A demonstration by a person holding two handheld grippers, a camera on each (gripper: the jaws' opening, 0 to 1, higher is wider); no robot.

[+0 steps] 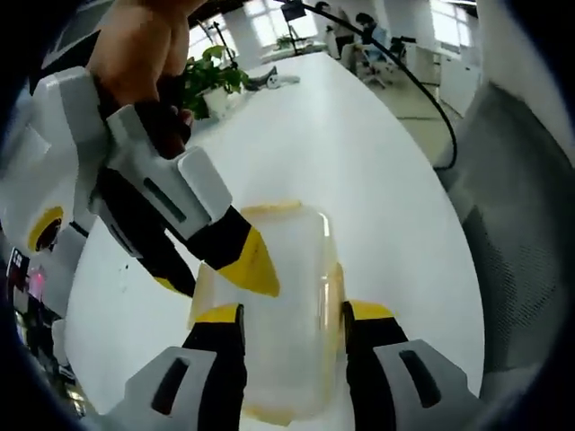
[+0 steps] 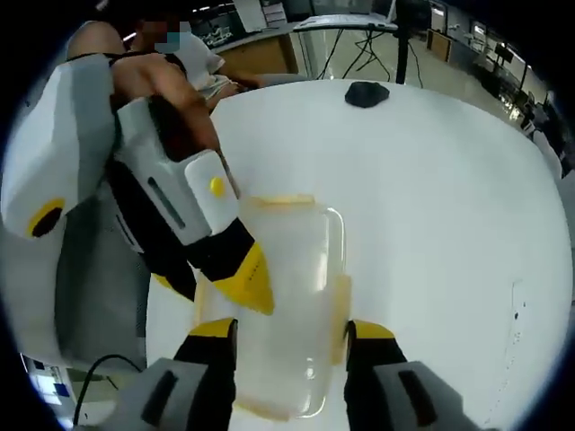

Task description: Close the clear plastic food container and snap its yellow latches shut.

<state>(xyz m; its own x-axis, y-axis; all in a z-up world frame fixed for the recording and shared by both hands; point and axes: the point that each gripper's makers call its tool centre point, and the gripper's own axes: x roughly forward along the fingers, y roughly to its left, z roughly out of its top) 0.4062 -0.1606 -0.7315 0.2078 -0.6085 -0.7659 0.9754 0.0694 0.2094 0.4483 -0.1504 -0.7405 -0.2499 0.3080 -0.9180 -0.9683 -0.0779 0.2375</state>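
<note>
You set both claws over the clear rectangular plastic food container (image 1: 278, 305) on the white table (image 1: 377, 180). Your left claw (image 1: 292, 319) stood apart astride it, steadying; your right claw (image 2: 292, 337) likewise straddled it, jaws apart. Each crossed the other's view at 9 o'clock, tip by a yellow latch (image 2: 340, 301), probably for pressing.

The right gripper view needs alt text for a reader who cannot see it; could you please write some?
A clear plastic food container with yellow latches lies on a white table, lid on, between the open jaws of the right gripper. The left gripper reaches in from the left, its yellow tips at the container's left edge. A dark object lies at the table's far side.
</note>
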